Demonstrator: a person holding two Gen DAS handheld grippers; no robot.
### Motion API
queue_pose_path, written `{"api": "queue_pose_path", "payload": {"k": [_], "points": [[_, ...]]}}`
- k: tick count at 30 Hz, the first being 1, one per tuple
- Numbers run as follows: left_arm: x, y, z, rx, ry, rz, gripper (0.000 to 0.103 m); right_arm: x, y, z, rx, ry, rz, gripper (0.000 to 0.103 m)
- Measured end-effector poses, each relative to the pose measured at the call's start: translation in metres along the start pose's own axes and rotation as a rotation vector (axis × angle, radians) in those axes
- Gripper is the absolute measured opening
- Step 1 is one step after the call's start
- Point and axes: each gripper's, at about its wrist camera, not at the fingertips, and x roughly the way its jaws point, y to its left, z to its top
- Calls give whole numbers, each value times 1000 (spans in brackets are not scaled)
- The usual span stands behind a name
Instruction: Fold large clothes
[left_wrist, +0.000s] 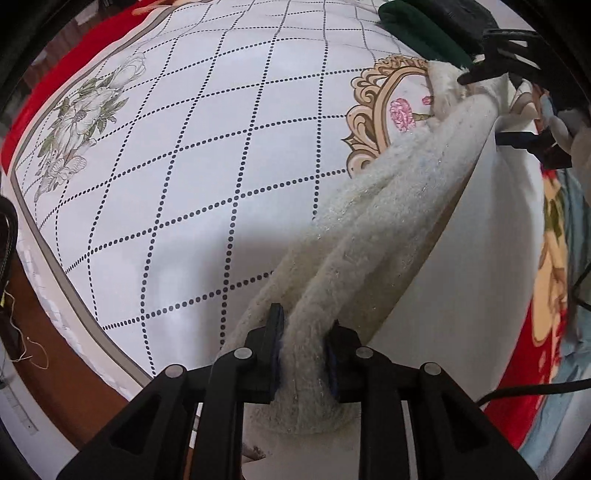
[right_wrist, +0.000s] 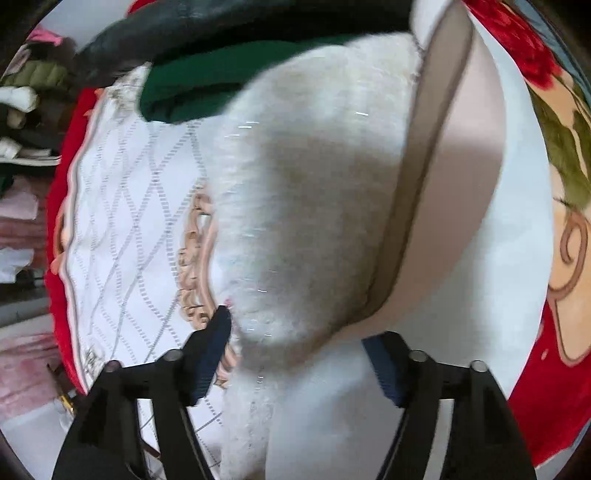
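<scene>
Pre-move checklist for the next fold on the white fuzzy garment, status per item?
1. Left tool pinching white fuzzy garment: ok, a bunched fold sits between its pads.
2. Right tool released: ok, fingers apart, pads off the cloth.
3. Garment flat on the checked bedsheet: not ok, edge is roped up.
4. Green clothes clear of the garment: cannot tell, they meet in view.
5. Right wrist view sharp: not ok, blurred.

We see a bed sheet with a dotted diamond grid filling the centre, a red blanket at nine o'clock, and brown floor at seven o'clock.
</scene>
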Motion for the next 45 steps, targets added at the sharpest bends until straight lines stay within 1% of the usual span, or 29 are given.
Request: {"api": "queue_pose_path", "payload": {"k": [3, 5, 6, 8, 9, 10, 11, 12, 13, 15, 17, 18, 20, 23, 25, 26, 27, 29, 30, 31, 32, 33, 34, 36, 38, 41, 43, 44, 45], "points": [[-10, 9, -8, -46, 20, -52, 28, -18, -10, -6, -18, 10, 87, 77], [-20, 21, -14, -102, 24, -76, 39, -35, -24, -15, 4, 13, 137, 77], [-26, 29, -18, -131, 19, -71, 41, -40, -33, -20, 8, 16, 157, 77], [-31, 38, -21, -150, 11, -53, 61, -41, -39, -27, 0, 32, 189, 77], [-35, 44, -21, -160, 2, -41, 65, -37, -40, -30, -5, 39, 181, 77], [-38, 49, -22, -166, -16, -19, 67, -29, -40, -34, -5, 41, 154, 72], [-41, 54, -23, -164, -26, 5, 67, -22, -40, -36, -4, 42, 132, 62], [-43, 56, -20, -162, -27, 17, 67, -12, -39, -38, 8, 45, 105, 19], [-45, 59, -19, -153, -31, 36, 67, -7, -42, -40, 27, 53, 92, 1], [-52, 60, -19, -132, -43, 66, 67, -9, -52, -49, 75, 42, 73, 0], [-61, 62, -22, -110, -59, 95, 68, -33, -76, -61, 94, -18, 36, 0], [-64, 63, -20, -101, -62, 101, 68, -51, -99, -70, 112, -50, 18, 0], [-67, 60, -24, -81, -61, 106, 80, -81, -150, -85, 162, -82, -22, 0], [-63, 47, -28, -60, -54, 105, 84, -113, -239, -111, 281, -93, -146, 0], [-53, 37, -31, -47, -32, 109, 84, -121, -303, -123, 371, -82, -235, 0], [-49, 32, -34, -45, -22, 106, 84, -119, -333, -125, 399, -59, -254, 0], [-43, 25, -30, -46, -20, 107, 84, -110, -365, -126, 438, -5, -279, 0], [-39, 16, -32, -34, -14, 110, 84, -90, -400, -130, 517, 87, -318, 0], [-39, 13, -33, -29, -15, 114, 84, -81, -412, -136, 560, 132, -310, 3], [-39, 9, -32, -26, -17, 121, 84, -78, -415, -142, 591, 151, -281, 10], [-39, 7, -32, -23, -19, 123, 84, -80, -414, -145, 594, 145, -258, 13], [-38, 7, -31, -21, -18, 122, 84, -85, -406, -149, 575, 127, -240, 24], [-38, 7, -30, -23, -16, 126, 84, -91, -393, -153, 550, 106, -237, 43], [-37, 11, -29, -32, -18, 125, 84, -103, -367, -160, 505, 65, -204, 65], [-36, 16, -27, -58, -18, 108, 84, -110, -331, -161, 443, 35, -122, 66], [-28, 26, -22, -125, -19, 46, 84, -99, -286, -153, 356, 60, -17, 66], [-13, 28, -18, -133, -10, 37, 82, -86, -254, -141, 284, 77, 47, 66], [-3, 31, -15, -139, -6, 35, 78, -79, -239, -135, 254, 85, 59, 66], [1, 31, -13, -135, -17, 22, 63, -71, -222, -128, 227, 95, 63, 66]]}}
